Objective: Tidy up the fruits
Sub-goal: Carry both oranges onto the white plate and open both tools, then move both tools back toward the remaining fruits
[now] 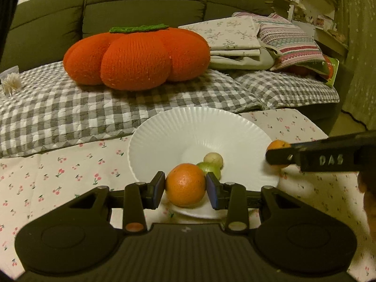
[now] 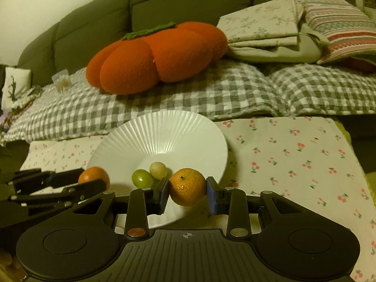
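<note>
A white ribbed plate (image 1: 188, 129) (image 2: 164, 131) sits on a cherry-print cloth (image 1: 70, 171). In its centre lie a green grape (image 1: 209, 169) (image 2: 142, 178) and a pale grape (image 1: 213, 159) (image 2: 158, 169), touching each other. My left gripper (image 1: 185, 186) is shut on an orange (image 1: 185, 181) over the plate's near rim; in the right wrist view that same orange (image 2: 94, 176) shows at the plate's left edge. My right gripper (image 2: 188, 189) is shut on a mandarin (image 2: 188, 183) at the plate's right rim. In the left wrist view the mandarin (image 1: 278, 145) is half hidden by a finger.
Behind the plate, a grey checked quilt (image 1: 94, 108) covers a dark green sofa (image 1: 141, 2). On it rest a big orange pumpkin cushion (image 1: 138, 56) and folded linens (image 1: 258, 40). Cherry-print cloth (image 2: 293, 159) stretches right of the plate. Shelves (image 1: 324, 4) stand far right.
</note>
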Demonstrator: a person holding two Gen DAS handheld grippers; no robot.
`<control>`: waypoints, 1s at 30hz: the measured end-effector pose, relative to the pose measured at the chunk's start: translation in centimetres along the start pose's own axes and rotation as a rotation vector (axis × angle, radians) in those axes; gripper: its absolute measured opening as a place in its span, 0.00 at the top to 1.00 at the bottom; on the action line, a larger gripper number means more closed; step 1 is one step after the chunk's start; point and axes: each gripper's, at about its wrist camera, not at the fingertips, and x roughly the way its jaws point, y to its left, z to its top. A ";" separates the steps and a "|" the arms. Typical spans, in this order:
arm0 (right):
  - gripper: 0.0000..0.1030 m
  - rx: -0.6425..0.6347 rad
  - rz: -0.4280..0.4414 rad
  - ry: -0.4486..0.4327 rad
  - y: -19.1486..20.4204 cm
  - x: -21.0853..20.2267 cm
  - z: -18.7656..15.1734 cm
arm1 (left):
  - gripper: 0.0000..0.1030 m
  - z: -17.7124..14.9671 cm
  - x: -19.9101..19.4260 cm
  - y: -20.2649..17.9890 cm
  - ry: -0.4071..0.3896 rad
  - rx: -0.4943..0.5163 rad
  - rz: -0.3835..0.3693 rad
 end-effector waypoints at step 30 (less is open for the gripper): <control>0.56 0.084 0.038 -0.028 -0.4 -0.7 0.9 | 0.45 1.8 -3.1 5.6 -0.066 -0.231 -0.043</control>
